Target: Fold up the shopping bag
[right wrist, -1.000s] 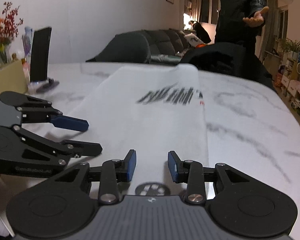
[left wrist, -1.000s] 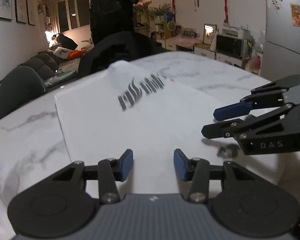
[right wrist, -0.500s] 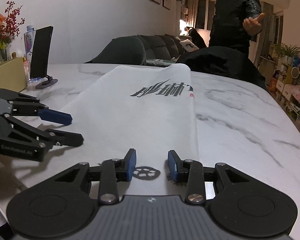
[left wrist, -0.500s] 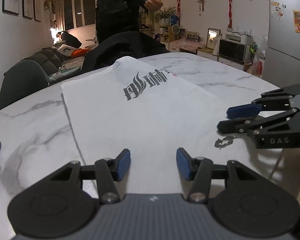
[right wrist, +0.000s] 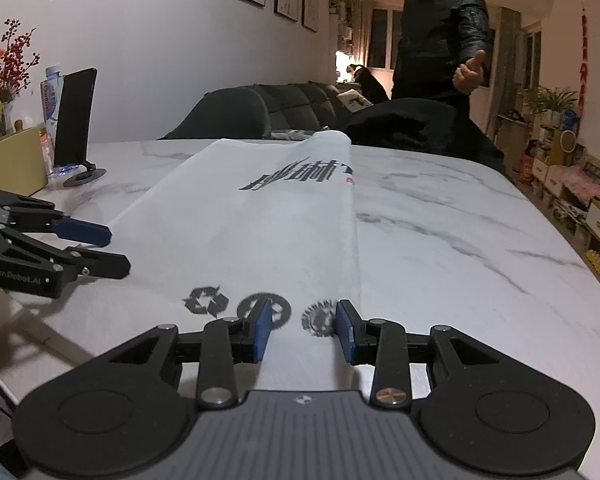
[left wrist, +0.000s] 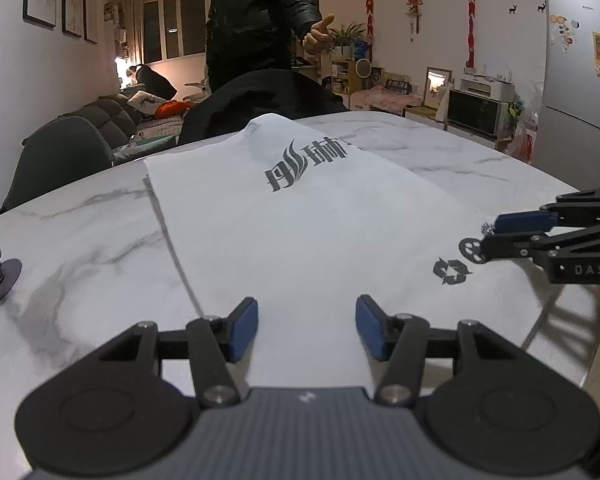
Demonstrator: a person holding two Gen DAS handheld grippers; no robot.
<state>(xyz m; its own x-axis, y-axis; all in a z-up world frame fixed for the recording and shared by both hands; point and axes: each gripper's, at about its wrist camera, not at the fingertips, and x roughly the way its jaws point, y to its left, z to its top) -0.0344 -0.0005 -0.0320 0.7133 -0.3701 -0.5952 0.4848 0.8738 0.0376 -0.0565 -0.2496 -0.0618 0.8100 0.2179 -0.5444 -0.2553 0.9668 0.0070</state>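
- White non-woven shopping bag [left wrist: 300, 216]: lies flat on your marble worktop [right wrist: 460, 232], printed side up, bottom edge nearest you, ready for a first fold.
- Left claw [left wrist: 306, 328]: jaws wide apart, holding nothing, poised over the near edge.
- Right claw [right wrist: 302, 330]: likewise parted and empty, straddling the printed symbols.
- Change: both claws sit farther in over the bag than half a second ago.
- Beyond: a standing person [right wrist: 440, 40].

Dim indoor light, sharp focus, strong fisheye bending.
Warm lamp glow [left wrist: 130, 68] far left; soft shadows on desk [left wrist: 80, 248] near right; dark vignetted corners.
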